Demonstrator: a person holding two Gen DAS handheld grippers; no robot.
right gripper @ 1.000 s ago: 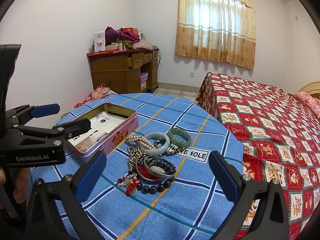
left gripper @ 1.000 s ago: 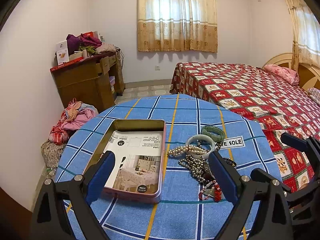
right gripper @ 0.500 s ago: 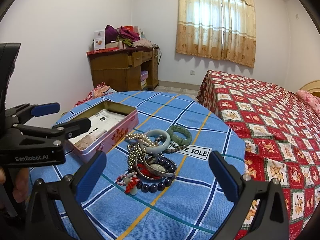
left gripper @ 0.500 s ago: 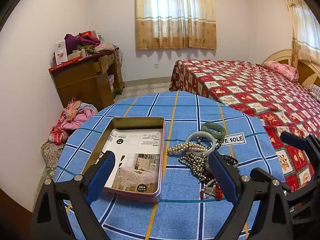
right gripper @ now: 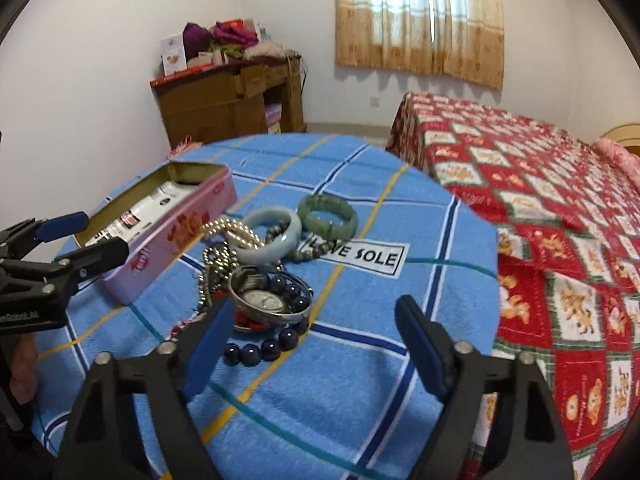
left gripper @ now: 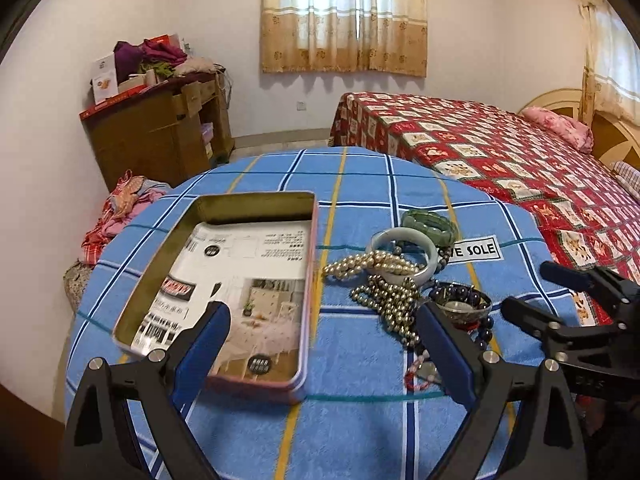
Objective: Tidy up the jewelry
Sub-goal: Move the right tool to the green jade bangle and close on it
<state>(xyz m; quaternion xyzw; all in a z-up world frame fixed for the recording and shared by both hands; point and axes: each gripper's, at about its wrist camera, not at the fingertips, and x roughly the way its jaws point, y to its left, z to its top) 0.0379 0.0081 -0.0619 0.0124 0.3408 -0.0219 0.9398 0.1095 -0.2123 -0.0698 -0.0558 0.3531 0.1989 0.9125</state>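
Bench (left gripper: 360,432) is round, covered with a blue checked cloth; a white label reading "LOVE SOLE" (right gripper: 362,257) lies on it.

Tin (left gripper: 224,292): open, pink-sided, lidless, on the left half of the bench. A printed leaflet (left gripper: 240,280) lies flat inside; no jewelry in it.

Jewelry pile (right gripper: 256,264) sits just right of the tin, on the cloth. Contents seen:
- green bangle (right gripper: 328,216), farthest back, apart from the tangle
- pale bangle (right gripper: 272,238), touching the green one's near side, resting on beads
- pearl strand (left gripper: 372,262), draped over the pale bangle
- grey bead strand (left gripper: 390,306), in a heap nearer the camera
- watch (right gripper: 266,299) on a metal band, face up
- dark blue beads (right gripper: 262,350), looped under and in front of the watch
- red cord piece (left gripper: 418,376), at the near edge; detail too small to tell

Left tool (left gripper: 324,344): jaws wide apart, nothing between the pads. It hangs above the near end of the tin, left finger (left gripper: 200,354) over the tin's near corner, right finger (left gripper: 446,354) over the near edge of the pile.

Right tool (right gripper: 314,340): jaws closing, still wide, pads on nothing. The watch and blue beads lie just ahead of the gap, nearer the left finger (right gripper: 208,346).

Bed (right gripper: 540,200) with red quilt stands behind the bench.
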